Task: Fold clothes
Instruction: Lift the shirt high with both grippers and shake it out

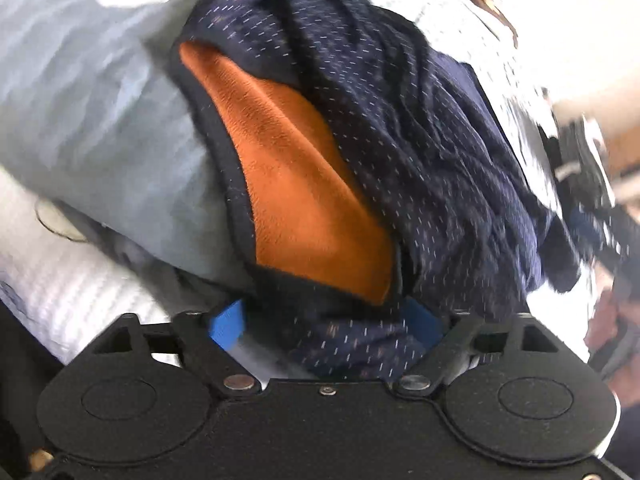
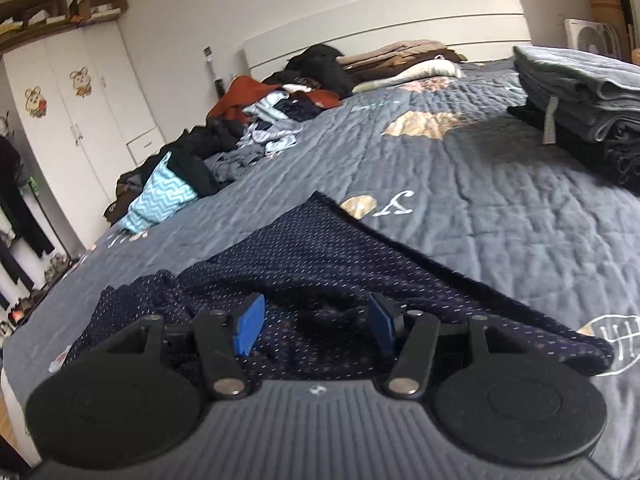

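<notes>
A navy dotted garment with an orange fleece lining hangs bunched in front of my left gripper. The blue pads stand apart with cloth bunched between them, so the grip is unclear. In the right wrist view the same navy garment lies spread on the grey quilt. My right gripper is open, its blue pads just above the cloth.
A stack of folded grey and black clothes sits at the right of the bed. A heap of unfolded clothes lies along the left side. A white wardrobe stands beyond. The headboard is at the back.
</notes>
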`<state>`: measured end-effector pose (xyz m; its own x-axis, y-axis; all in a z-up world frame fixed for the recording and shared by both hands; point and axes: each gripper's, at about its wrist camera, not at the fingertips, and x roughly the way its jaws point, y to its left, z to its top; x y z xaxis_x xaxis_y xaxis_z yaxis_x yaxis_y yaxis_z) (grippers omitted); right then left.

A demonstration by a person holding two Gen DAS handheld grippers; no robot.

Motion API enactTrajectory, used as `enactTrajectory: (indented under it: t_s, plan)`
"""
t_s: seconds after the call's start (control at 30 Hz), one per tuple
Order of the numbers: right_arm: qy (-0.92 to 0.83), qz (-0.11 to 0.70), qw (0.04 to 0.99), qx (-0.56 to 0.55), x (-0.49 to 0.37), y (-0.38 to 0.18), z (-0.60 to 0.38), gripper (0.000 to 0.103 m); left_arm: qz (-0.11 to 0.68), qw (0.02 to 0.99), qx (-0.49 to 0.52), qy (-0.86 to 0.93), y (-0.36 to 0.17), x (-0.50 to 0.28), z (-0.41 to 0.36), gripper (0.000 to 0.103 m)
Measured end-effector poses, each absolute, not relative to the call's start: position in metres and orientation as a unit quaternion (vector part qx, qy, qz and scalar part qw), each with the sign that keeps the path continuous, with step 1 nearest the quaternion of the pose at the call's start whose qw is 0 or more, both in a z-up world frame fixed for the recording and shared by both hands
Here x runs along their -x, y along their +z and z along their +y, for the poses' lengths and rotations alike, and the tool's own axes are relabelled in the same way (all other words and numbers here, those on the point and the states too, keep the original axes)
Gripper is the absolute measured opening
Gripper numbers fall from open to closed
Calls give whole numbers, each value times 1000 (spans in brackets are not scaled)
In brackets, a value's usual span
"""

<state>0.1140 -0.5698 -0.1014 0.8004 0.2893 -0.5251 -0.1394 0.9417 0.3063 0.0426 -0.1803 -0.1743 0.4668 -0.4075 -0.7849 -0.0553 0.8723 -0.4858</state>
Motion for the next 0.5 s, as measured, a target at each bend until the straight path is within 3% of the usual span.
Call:
enactTrajectory:
  t_s: [0.1,0.33,0.5]
  plan:
    - [120,297,939,-122,-117,-102,-562,57,479,847,196,-118,-152,-50,-179,10]
    - [130,291,938,-137,-118,-98,-558,57,415,891,117,-142,-99,-66,-175,6]
    - [159,276,935,-158,-113,-84,-553,57,324,926,-68,-180,25,-97,-161,6]
